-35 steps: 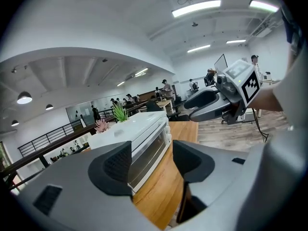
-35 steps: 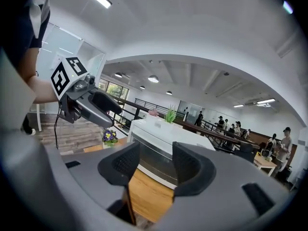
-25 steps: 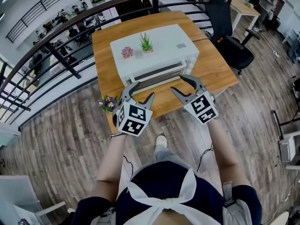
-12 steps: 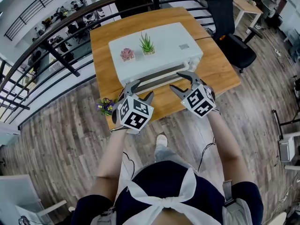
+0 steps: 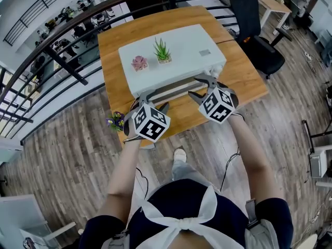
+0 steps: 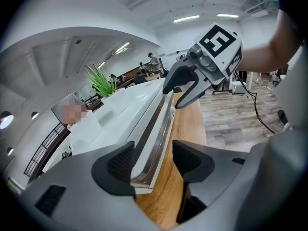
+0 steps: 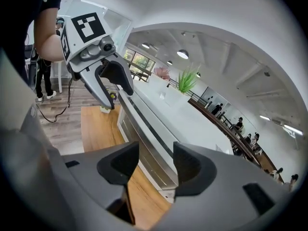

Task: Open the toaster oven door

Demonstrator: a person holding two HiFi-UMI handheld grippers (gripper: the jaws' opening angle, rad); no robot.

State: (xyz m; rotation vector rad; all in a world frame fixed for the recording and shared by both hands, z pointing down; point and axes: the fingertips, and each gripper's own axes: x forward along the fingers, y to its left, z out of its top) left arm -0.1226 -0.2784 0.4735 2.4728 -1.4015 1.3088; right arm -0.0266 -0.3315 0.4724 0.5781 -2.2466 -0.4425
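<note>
The white toaster oven (image 5: pixel 174 53) sits on a wooden table (image 5: pixel 244 71), door shut, with a silver handle bar (image 5: pixel 172 90) along its front. My left gripper (image 5: pixel 154 100) is open at the bar's left end. In the left gripper view that gripper (image 6: pixel 154 162) straddles the end of the handle bar (image 6: pixel 161 129). My right gripper (image 5: pixel 197 87) is open at the bar's right end. In the right gripper view its jaws (image 7: pixel 155 165) stand on either side of the door's top edge (image 7: pixel 149 138). Each gripper shows in the other's view: the right gripper (image 6: pixel 180 88) and the left gripper (image 7: pixel 113 85).
A pink succulent (image 5: pixel 139 62) and a green plant (image 5: pixel 162 50) stand on the oven's top. A small pot of purple flowers (image 5: pixel 116 121) sits at the table's near left corner. A black office chair (image 5: pixel 257 45) is on the right, and a dark railing (image 5: pixel 62 61) runs behind the table.
Both grippers have moved forward from above the table's front edge up to the oven's front, and their open jaws now sit at the two ends of the handle bar.
</note>
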